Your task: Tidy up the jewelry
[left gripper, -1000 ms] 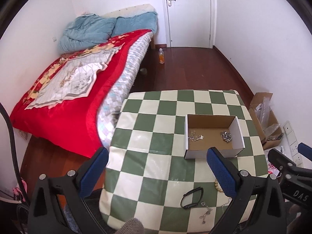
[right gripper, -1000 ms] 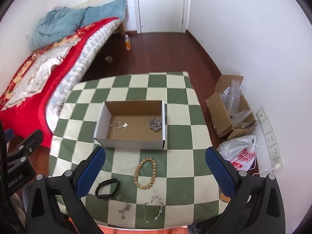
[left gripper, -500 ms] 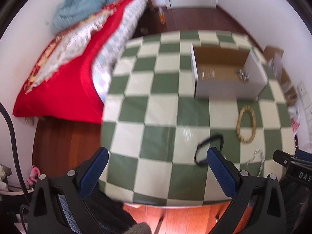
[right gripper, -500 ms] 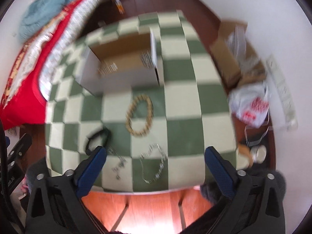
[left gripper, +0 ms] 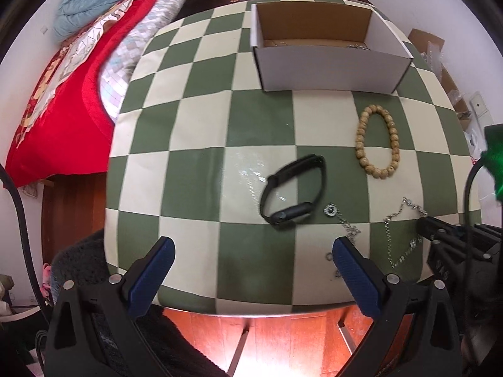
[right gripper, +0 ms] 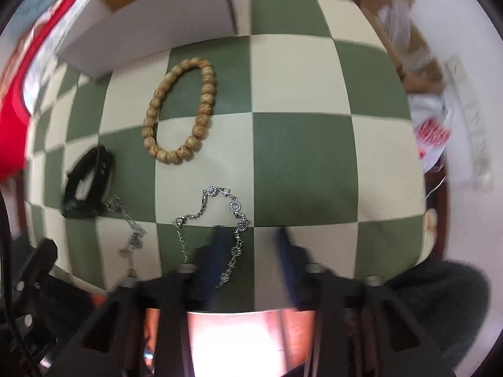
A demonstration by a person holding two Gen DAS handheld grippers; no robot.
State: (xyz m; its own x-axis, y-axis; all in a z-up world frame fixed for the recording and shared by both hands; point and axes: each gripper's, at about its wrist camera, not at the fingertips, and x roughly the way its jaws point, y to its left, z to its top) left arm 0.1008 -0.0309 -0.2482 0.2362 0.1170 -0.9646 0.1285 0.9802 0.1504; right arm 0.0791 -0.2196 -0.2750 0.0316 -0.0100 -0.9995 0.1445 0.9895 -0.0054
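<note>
Both grippers have dropped close over the near edge of the checked table [left gripper: 195,119] since the earlier frame, when they stood well above it. The left gripper [left gripper: 251,260] is spread wide and empty, with the black band [left gripper: 294,193] just ahead. The right gripper [right gripper: 251,242] has narrowed markedly; its blurred fingers [right gripper: 220,245] sit beside the silver chain [right gripper: 234,229], and contact cannot be told. The bead bracelet [right gripper: 179,110] lies between chain and box [left gripper: 330,62], untouched. A second chain [right gripper: 132,232] lies beside the band.
</note>
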